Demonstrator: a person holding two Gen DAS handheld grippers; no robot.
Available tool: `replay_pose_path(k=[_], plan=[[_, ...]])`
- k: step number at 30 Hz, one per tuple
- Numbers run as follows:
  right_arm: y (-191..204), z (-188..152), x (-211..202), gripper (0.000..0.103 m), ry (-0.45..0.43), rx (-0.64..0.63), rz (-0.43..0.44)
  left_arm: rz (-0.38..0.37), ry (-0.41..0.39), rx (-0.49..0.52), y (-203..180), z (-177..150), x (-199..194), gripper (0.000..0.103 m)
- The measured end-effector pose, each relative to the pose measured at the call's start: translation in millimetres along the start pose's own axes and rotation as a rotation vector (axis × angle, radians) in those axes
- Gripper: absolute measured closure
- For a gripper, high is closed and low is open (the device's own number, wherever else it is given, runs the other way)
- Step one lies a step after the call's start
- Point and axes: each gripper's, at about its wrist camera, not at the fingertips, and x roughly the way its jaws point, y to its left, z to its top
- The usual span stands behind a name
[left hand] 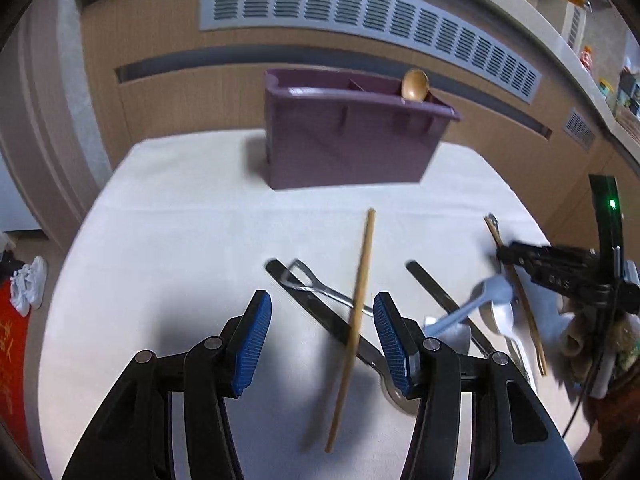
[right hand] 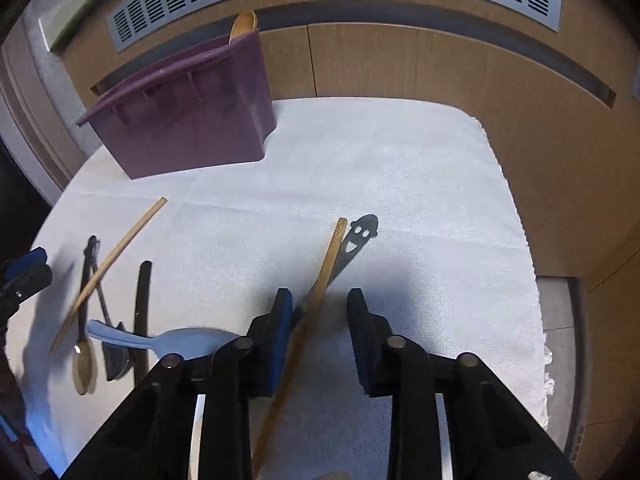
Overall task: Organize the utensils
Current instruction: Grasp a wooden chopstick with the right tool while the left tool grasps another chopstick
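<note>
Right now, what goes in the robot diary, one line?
left gripper: open over chopstick | right gripper: open over second chopstick | purple organizer: wooden spoon inside

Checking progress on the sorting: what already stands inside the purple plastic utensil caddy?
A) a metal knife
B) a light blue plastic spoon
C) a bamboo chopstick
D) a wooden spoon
D: only the wooden spoon pokes above the rim of the purple plastic utensil caddy, at its right end.

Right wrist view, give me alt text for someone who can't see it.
The open right gripper hovers over a white tablecloth, a wooden chopstick lying between its fingers across a smiley-face metal utensil. A purple utensil caddy holding a wooden spoon stands far left.
</note>
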Motion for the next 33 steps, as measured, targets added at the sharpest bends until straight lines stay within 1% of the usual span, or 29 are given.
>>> replay_pose_path(k=[1,2,5,8,10,11,12,14,15,16,17,19,22,25,29,31,32,33], plan=[[4,1,0,0.09,-0.005,-0.022,-0.008,-0.006,0.007,0.005,-2,-1,2,0.049],[7,1,-1,0.095,-0.004,-0.037,-0.006,-0.016,0.014,0.009,-4,-1,4,0.049],[12,0,-6,0.097,-0.026,-0.053,0.025,-0.032,0.034,0.029,-12,3,12,0.049],[11,1,-19,0.098,-0.051,-0.051,0.074,-0.035,0.05,0.061,-20,9,19,0.049],[11,0,-28,0.097,-0.068,-0.051,0.091,-0.039,0.077,0.085,-25,16,28,0.05],[10,-1,-32,0.097,-0.075,-0.051,0.099,-0.04,0.09,0.09,-26,19,32,0.055],[10,-2,-34,0.097,-0.078,-0.05,0.105,-0.037,0.104,0.093,-27,24,36,0.063],[9,-4,-40,0.097,-0.085,-0.047,0.117,-0.019,0.135,0.104,-28,33,46,0.071],[8,-6,-42,0.097,-0.089,-0.045,0.123,-0.02,0.147,0.115,-29,36,50,0.078],[8,-7,-42,0.097,-0.091,-0.045,0.126,-0.021,0.167,0.133,-31,41,55,0.081],[8,-7,-43,0.097,-0.094,-0.044,0.132,-0.025,0.186,0.148,-33,44,59,0.082],[9,-9,-45,0.097,-0.102,-0.047,0.139,-0.037,0.239,0.184,-38,51,70,0.082],[11,-9,-45,0.097,-0.108,-0.049,0.157,-0.026,0.302,0.231,-47,57,81,0.082],[14,-9,-44,0.097,-0.115,-0.053,0.169,-0.019,0.372,0.24,-51,61,94,0.083],[16,-8,-44,0.097,-0.125,-0.057,0.19,-0.019,0.4,0.214,-49,66,100,0.083],[16,-6,-45,0.097,-0.135,-0.053,0.203,-0.01,0.373,0.208,-50,64,99,0.089],[17,-6,-46,0.097,-0.141,-0.05,0.211,-0.013,0.34,0.187,-49,62,95,0.097],[17,-6,-48,0.097,-0.146,-0.048,0.217,-0.024,0.314,0.158,-48,59,88,0.097]])
